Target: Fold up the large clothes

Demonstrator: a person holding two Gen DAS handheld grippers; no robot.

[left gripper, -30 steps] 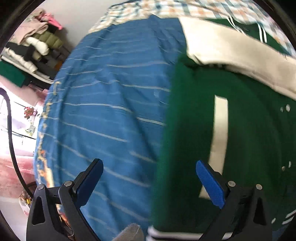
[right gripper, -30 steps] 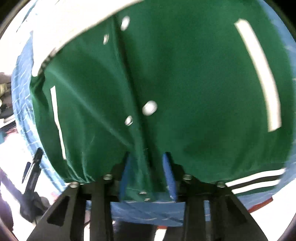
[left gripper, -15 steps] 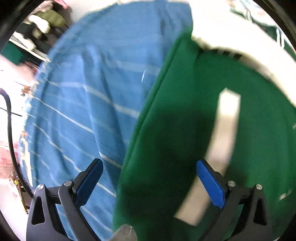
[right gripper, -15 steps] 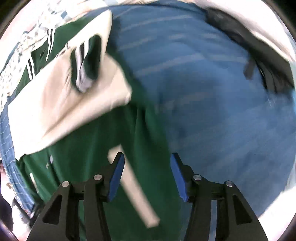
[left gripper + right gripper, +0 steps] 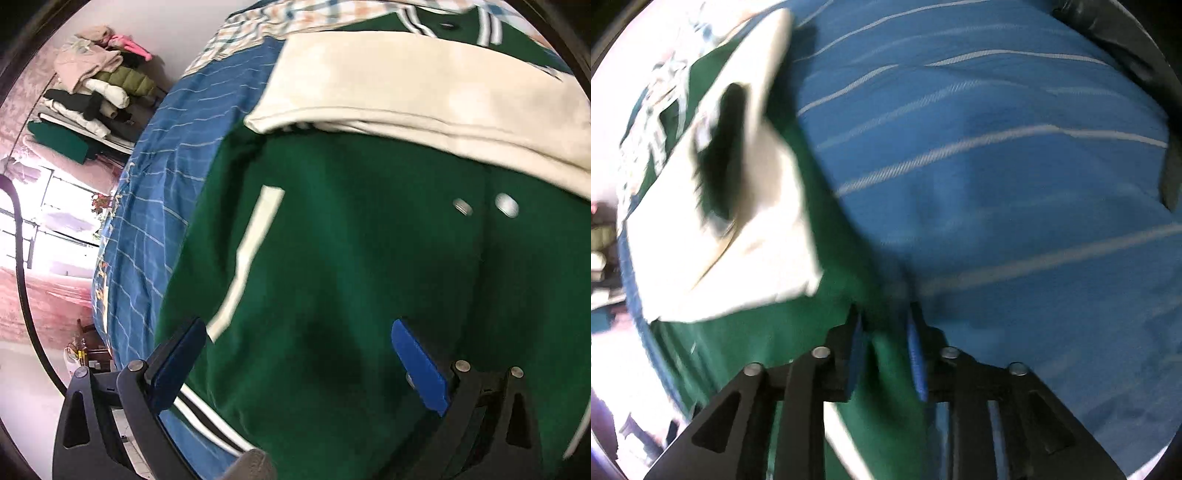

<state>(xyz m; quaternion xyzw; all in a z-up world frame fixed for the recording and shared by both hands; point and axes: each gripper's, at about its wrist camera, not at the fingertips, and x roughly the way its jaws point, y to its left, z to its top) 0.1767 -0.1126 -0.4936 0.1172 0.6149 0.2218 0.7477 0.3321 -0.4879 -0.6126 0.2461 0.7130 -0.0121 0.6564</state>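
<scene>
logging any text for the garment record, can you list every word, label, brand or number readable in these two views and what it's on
No readable text in either view.
green varsity jacket: white pocket stripe and metal snaps only, no lettering visible.
cream sleeve: plain.
blue striped bedsheet: yellowish pattern along its edge in the left wrist view, too small and blurred to tell whether it is writing.
pile of folded clothes: no labels legible.

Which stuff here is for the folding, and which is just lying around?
For the folding:
green jacket with its cream sleeve
left gripper, fingers wide open
right gripper, closing around the jacket's edge
blue striped bedspread underneath

Just lying around:
pile of clothes by the wall
</scene>
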